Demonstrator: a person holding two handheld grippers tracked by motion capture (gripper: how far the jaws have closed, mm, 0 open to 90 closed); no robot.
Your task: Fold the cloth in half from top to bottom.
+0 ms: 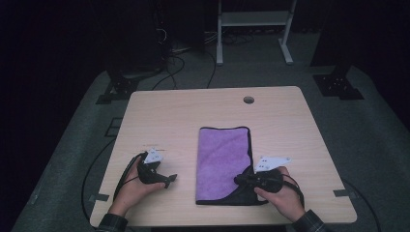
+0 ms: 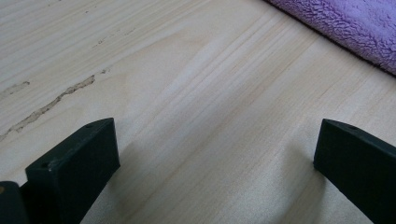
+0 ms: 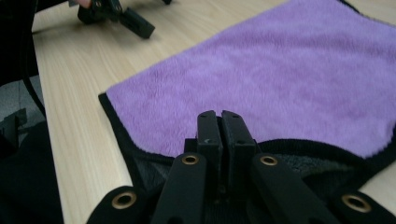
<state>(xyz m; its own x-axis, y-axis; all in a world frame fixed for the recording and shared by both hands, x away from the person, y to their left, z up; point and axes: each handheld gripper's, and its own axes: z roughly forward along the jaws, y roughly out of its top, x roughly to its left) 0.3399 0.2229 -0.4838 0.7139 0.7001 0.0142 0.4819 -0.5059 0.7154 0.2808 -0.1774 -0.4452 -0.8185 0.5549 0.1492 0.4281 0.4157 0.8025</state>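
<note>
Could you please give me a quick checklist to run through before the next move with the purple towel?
1. Right gripper shut on the purple towel at its near black edge: ok.
2. How many layers it pinches: cannot tell.
3. Left gripper open, over bare table, apart from the towel: ok.
4. Towel lies flat, already folded in a narrow strip: ok.
5. Table around the towel free of other things: ok.
</note>
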